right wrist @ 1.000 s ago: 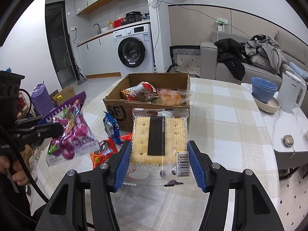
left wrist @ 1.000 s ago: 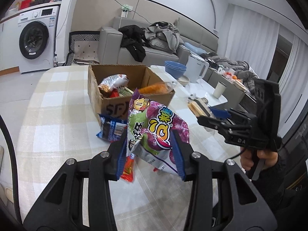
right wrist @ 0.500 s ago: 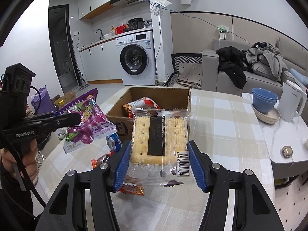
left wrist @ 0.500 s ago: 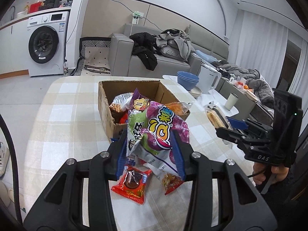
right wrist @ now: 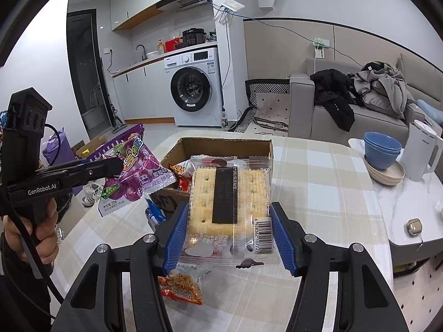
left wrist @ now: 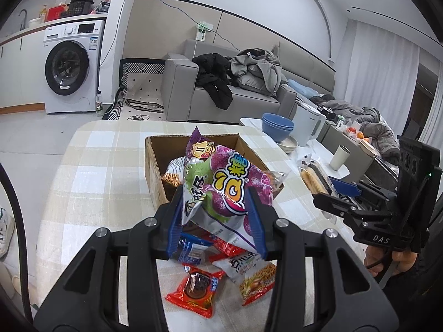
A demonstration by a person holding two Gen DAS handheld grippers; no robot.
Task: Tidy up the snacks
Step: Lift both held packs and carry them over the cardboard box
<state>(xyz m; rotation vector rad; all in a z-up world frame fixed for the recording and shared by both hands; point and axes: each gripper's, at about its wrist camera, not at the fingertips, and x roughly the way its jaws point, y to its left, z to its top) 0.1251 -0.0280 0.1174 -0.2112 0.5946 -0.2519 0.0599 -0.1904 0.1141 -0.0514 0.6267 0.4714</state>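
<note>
My left gripper (left wrist: 217, 221) is shut on a purple candy bag (left wrist: 221, 185) and holds it in the air in front of the open cardboard box (left wrist: 152, 166), which holds several snack packs. The bag also shows in the right wrist view (right wrist: 130, 171). My right gripper (right wrist: 229, 235) is shut on a clear cracker pack (right wrist: 229, 199) and holds it above the table near the box (right wrist: 224, 145). The cracker pack also shows in the left wrist view (left wrist: 313, 177), to the right of the box.
Loose snacks lie on the checked tablecloth (left wrist: 91, 182) before the box: a red cookie pack (left wrist: 196, 290), a noodle-stick pack (left wrist: 252, 276), a blue pack (left wrist: 188, 249). Blue bowls (right wrist: 382, 149) and a white kettle (right wrist: 420, 152) stand on a side table at right.
Both grippers have risen with their packs and moved toward the box. More loose snacks on the table show below the candy bag.
</note>
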